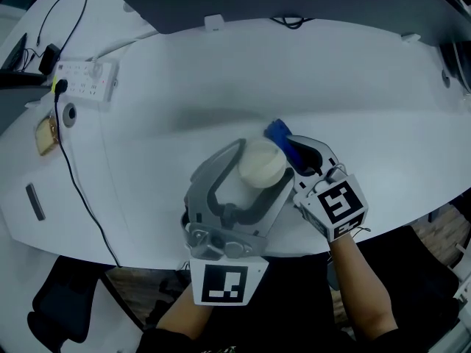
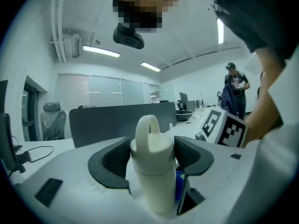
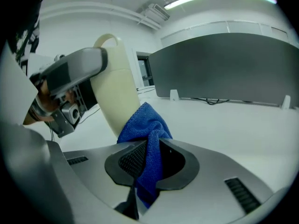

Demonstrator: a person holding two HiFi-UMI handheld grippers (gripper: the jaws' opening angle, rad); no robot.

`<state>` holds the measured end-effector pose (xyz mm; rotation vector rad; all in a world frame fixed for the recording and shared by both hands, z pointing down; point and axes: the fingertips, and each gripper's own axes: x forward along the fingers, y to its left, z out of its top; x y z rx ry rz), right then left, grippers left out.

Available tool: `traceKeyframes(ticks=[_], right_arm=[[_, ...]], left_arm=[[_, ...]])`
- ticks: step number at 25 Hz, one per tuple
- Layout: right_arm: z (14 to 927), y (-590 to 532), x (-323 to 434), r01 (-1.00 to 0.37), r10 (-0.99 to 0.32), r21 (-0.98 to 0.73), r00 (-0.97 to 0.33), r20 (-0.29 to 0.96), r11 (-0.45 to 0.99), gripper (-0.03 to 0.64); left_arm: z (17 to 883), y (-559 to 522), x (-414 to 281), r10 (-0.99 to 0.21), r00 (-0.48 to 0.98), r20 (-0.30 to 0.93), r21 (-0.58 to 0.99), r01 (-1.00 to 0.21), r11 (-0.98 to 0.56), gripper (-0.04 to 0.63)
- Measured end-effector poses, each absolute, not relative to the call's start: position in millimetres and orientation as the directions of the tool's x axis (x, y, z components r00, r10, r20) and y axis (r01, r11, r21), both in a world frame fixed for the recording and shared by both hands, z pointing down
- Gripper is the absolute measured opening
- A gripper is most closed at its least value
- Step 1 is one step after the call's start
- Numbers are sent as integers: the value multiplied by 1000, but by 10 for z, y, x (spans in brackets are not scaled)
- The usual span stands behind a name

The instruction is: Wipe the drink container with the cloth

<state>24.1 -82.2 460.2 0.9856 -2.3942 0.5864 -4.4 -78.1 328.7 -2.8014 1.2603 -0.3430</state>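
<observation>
The upright bottle (image 2: 154, 171) is clamped between the wide-set jaws of the left hand-held gripper (image 2: 152, 154), with the cloth (image 3: 145, 125), pinched in the right hand-held gripper (image 3: 147, 161), touching its side.

No text, brand or number can be read anywhere. The cubes on the left gripper (image 1: 259, 165) and the right gripper (image 1: 296, 148) carry only black-and-white square marker patterns, no letters. Any print on the power strip (image 1: 85, 79) on the bench (image 1: 368, 87) is too small to read.
</observation>
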Motion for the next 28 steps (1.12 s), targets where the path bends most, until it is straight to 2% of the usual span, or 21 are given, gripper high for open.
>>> traceKeyframes(ticks=[3,5,7,10,12,15,18,20,24,28], right_arm=[[4405,-904,406,-796,-629,-299,-601,493,526,51],[4060,-984,544,-819,-728,-321,-571,378,475,51],[3606,-1030,608,-808,-782,-316,-575,240,497,51],[3100,-984,496,-701,-729,-338,-682,61,627,51],[3086,-936,347,-609,-653,-377,-758,16,698,51],[3519,-939,267,-612,-621,-390,-775,121,688,50],[4286,-887,278,-701,-578,-258,-702,417,665,49],[4581,-819,253,-713,-551,-158,-646,528,683,51],[4599,-809,220,-721,-588,-53,-604,538,691,51],[4595,-801,227,-733,-614,-27,-588,528,679,51]], left_arm=[[3291,-727,-14,-585,798,146,-135,-570,-811,291],[3290,-696,-7,-447,882,150,-136,-430,-893,290],[3287,-693,-14,-335,926,172,-132,-316,-940,287],[3294,-683,-24,-273,946,172,-107,-258,-960,287],[3303,-668,-37,-275,948,158,-93,-263,-960,284],[3295,-673,-34,-287,948,138,-83,-278,-957,284],[3287,-680,-24,-284,949,138,-83,-275,-958,283],[3289,-685,-24,-289,947,144,-85,-279,-957,284],[3302,-711,-90,-401,897,185,-114,-385,-916,301],[3137,-686,-117,-630,762,152,-129,-617,-777,325]])
